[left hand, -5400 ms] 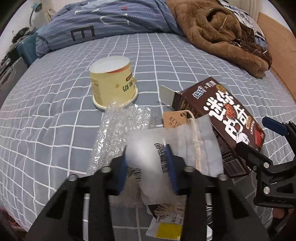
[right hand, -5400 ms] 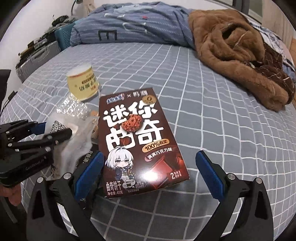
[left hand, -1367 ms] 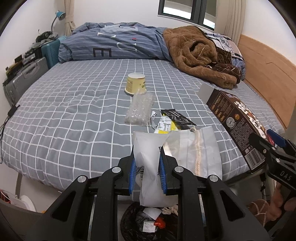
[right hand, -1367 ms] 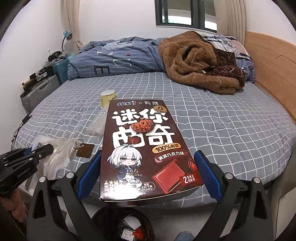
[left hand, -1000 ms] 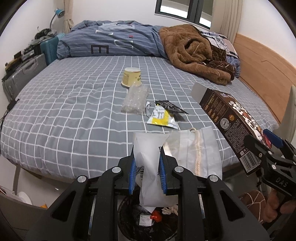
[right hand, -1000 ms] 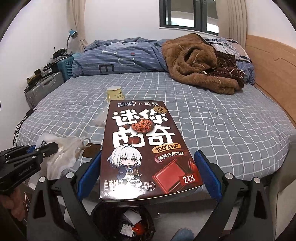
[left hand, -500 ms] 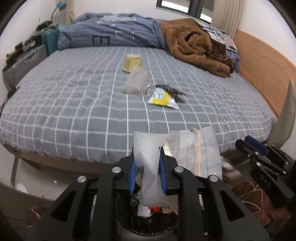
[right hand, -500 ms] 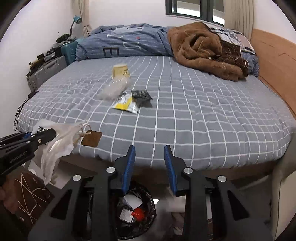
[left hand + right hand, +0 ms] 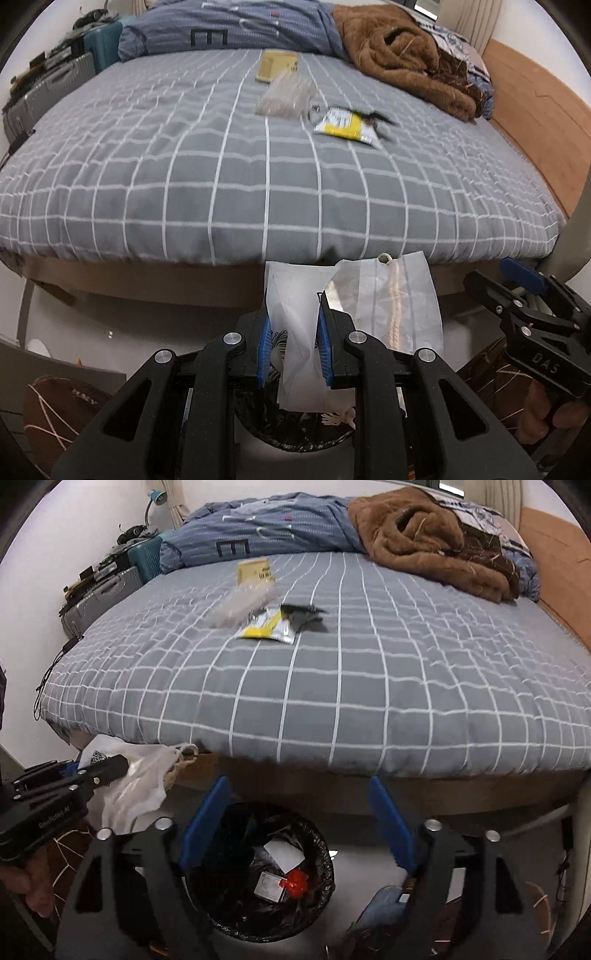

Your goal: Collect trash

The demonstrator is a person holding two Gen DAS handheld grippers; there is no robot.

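My left gripper (image 9: pixel 293 332) is shut on a clear plastic bag (image 9: pixel 373 295) with a rope loop, held above the black-lined trash bin (image 9: pixel 295 432). In the right wrist view that bag (image 9: pixel 136 782) hangs from the left gripper (image 9: pixel 110 764) at the left, beside the bin. My right gripper (image 9: pixel 297 781) is over the bin (image 9: pixel 321 853); its jaws are opening and nothing is between them. Paper and a red scrap lie inside the bin. The brown snack box is out of sight. The right gripper (image 9: pixel 498 273) also shows at the right of the left wrist view.
On the grey checked bed (image 9: pixel 258 192) lie a yellow cup (image 9: pixel 277 66), bubble wrap (image 9: pixel 284 96), a yellow wrapper (image 9: pixel 347 123) and a black wrapper (image 9: pixel 303 614). A brown blanket (image 9: pixel 424 542) is heaped at the back. Suitcases (image 9: pixel 99 594) stand left of the bed.
The right gripper no longer holds the snack box; its jaws were narrow half a second ago and are wide now. Both grippers have sunk toward the bin, below the bed's edge.
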